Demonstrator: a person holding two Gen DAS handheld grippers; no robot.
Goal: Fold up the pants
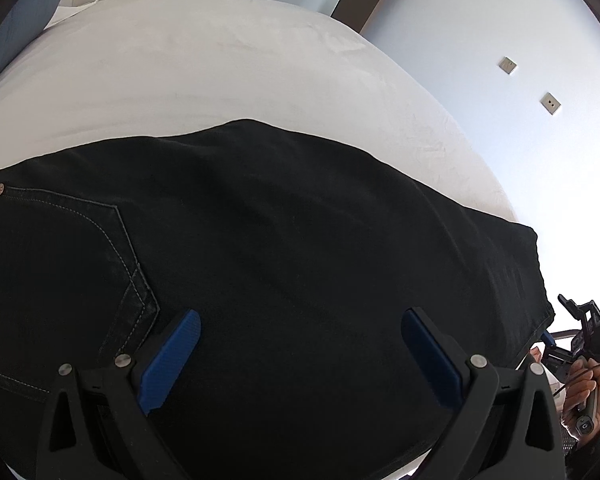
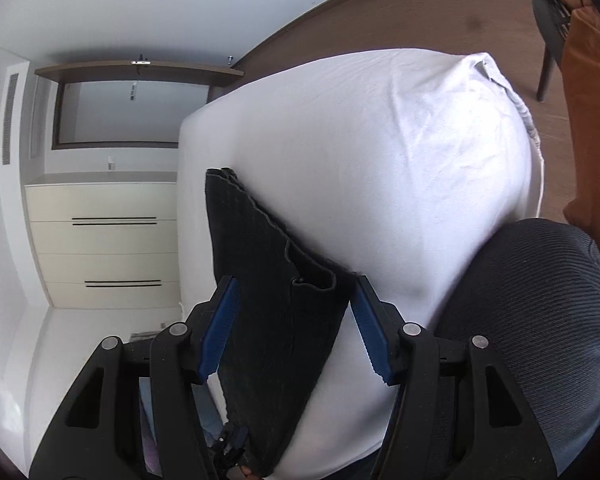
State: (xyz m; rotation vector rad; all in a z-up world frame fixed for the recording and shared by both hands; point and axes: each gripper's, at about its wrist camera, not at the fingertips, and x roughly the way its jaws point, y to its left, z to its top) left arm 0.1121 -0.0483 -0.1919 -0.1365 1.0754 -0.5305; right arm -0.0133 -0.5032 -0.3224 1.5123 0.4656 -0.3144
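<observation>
Black pants [image 1: 280,248] lay along the near edge of the white bed [image 1: 204,64], bare sheet stretching far beyond. Left gripper [image 1: 300,344] hovered spread wide above them; right gripper [image 2: 296,320] straddled the hem, released.

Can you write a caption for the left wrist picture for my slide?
Open left gripper hovers over black pants spread on a white bed.

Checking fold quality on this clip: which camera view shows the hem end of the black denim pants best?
The right wrist view: the black denim pants' hem lies in plain sight on the white bedsheet, stacked edges visible. The left wrist view shows mainly the pocket and leg, the hem end only foreshortened at far right.
</observation>
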